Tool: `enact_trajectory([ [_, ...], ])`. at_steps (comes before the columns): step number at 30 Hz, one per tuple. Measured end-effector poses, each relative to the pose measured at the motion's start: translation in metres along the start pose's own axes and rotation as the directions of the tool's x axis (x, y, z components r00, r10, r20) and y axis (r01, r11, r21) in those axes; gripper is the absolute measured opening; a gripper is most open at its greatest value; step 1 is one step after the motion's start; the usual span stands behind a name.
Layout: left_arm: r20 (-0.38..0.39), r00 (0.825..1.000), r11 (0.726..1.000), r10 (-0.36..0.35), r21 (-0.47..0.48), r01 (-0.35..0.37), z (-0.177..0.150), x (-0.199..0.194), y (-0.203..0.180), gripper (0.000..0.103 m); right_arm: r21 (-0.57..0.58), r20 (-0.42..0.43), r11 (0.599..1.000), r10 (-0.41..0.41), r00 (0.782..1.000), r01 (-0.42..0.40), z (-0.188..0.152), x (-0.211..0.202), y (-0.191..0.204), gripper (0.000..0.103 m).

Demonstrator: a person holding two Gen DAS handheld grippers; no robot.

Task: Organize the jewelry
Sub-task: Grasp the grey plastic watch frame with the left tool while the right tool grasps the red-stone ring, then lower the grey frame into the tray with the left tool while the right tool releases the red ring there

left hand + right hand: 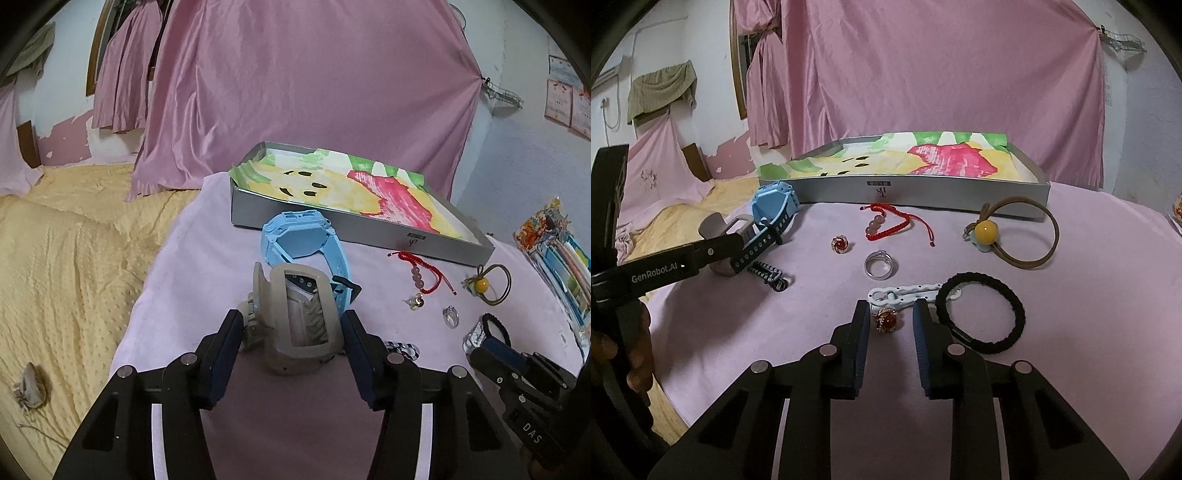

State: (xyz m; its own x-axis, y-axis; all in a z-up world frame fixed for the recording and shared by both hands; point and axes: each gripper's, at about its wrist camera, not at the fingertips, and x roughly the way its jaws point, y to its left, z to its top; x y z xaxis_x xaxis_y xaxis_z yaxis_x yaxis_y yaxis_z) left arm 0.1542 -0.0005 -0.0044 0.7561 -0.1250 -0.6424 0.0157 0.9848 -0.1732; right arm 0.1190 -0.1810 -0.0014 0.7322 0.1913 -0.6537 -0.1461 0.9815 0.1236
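Left wrist view: low over the pink cloth (pixel 207 258), looking forward along the left claw (pixel 291 332) toward the silver tray (pixel 332 225), very near. Right wrist view: further right, same heading, facing the tray (pixel 923 190) squarely. Shared: tray, blue watch (pixel 295 240) (pixel 774 201), red bracelet (pixel 424 273) (pixel 890 221).

Tray (pixel 960 192) sits at the far edge of the cloth-covered surface (pixel 1071 295), paper sheet (pixel 923 158) inside it. Watch (pixel 774 203) just before the tray's left corner. Hair claw (pixel 295 325) nearer than the watch, between the left gripper's (pixel 291 350) fingers. Cord bracelet (pixel 890 221) before the tray's front wall, mid. Bead hair tie (pixel 1015 236) right of it. Ring (pixel 881 266) nearer than the bracelet. Braided hair tie (pixel 982 314) near right; brooch (pixel 886 319) left of it, between the right gripper's (pixel 891 345) fingers, neither touching.
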Motion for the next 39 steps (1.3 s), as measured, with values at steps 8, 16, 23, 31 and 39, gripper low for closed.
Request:
enact_trajectory([
  [8, -0.019, 1.0, 1.0, 0.002, 0.028, -0.001, 0.004, 0.0, -0.003, 0.048, 0.007, 0.005, 1.0, -0.007, 1.0, 0.007, -0.001, -0.001, 0.0, 0.01],
  [16, -0.002, 1.0, 1.0, -0.016, 0.001, 0.016, -0.002, -0.008, 0.0, 0.047, 0.024, 0.019, 0.999, 0.044, 0.999, -0.044, -0.003, -0.002, -0.004, 0.01],
  [23, 0.06, 0.996, 0.998, -0.061, -0.014, 0.062, -0.015, -0.026, 0.005, 0.047, 0.005, 0.051, 0.996, 0.092, 0.994, -0.092, -0.005, -0.008, 0.003, 0.01],
  [31, 0.143, 0.985, 0.995, -0.096, -0.005, 0.098, -0.005, -0.043, 0.005, 0.047, -0.056, 0.105, 0.992, 0.117, 0.988, -0.111, 0.017, -0.02, 0.011, 0.01],
  [39, 0.189, 0.974, 0.992, -0.125, 0.015, 0.125, 0.045, -0.04, -0.001, 0.047, -0.082, 0.16, 0.99, 0.123, 0.979, -0.111, 0.069, -0.018, 0.007, 0.01],
])
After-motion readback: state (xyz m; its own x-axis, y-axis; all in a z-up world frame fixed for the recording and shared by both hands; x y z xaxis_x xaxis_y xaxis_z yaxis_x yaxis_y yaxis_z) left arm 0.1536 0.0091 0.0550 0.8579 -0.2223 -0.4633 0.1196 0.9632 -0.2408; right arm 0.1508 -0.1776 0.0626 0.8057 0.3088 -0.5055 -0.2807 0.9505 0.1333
